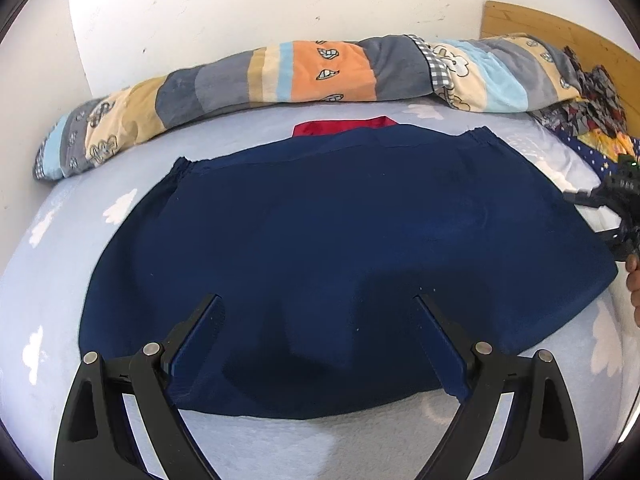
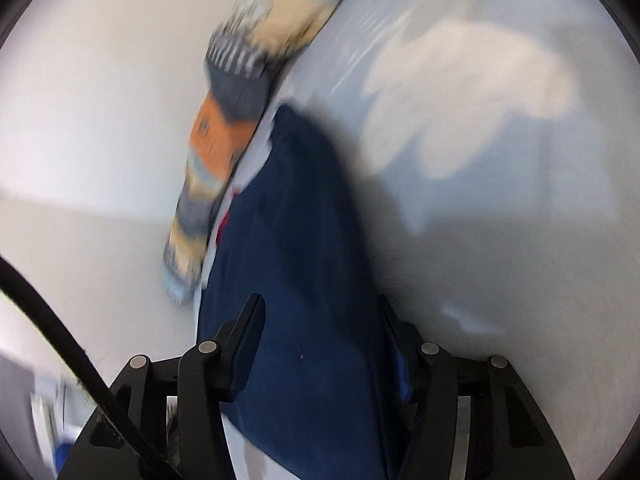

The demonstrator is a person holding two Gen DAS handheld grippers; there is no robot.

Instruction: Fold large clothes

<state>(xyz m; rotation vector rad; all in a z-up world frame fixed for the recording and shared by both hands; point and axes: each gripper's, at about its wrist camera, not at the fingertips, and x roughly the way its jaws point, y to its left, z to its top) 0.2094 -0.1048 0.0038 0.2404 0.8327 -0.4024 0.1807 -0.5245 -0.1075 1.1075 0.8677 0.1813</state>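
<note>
While the navy garment (image 1: 340,248) lies flat on the cloud-print sheet (image 1: 52,272), left gripper (image 1: 316,300) spread wide above its near hem; right gripper (image 2: 320,304) half-open, straddling its edge, grip unclear. One garment, two grippers.

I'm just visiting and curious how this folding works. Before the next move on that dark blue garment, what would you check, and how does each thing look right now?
1. Navy garment spread flat on the bed sheet: ok.
2. Left hand-held gripper open over the near hem: ok, nothing pinched.
3. Right hand-held gripper astride the garment's side edge: ok, fabric sits between its fingers.
4. Right pads actually pressing the fabric: cannot tell, that view is blurred.
5. Red piece beyond the far edge, clear of the fold: cannot tell.
6. Rolled striped blanket apart from the garment: ok.
</note>
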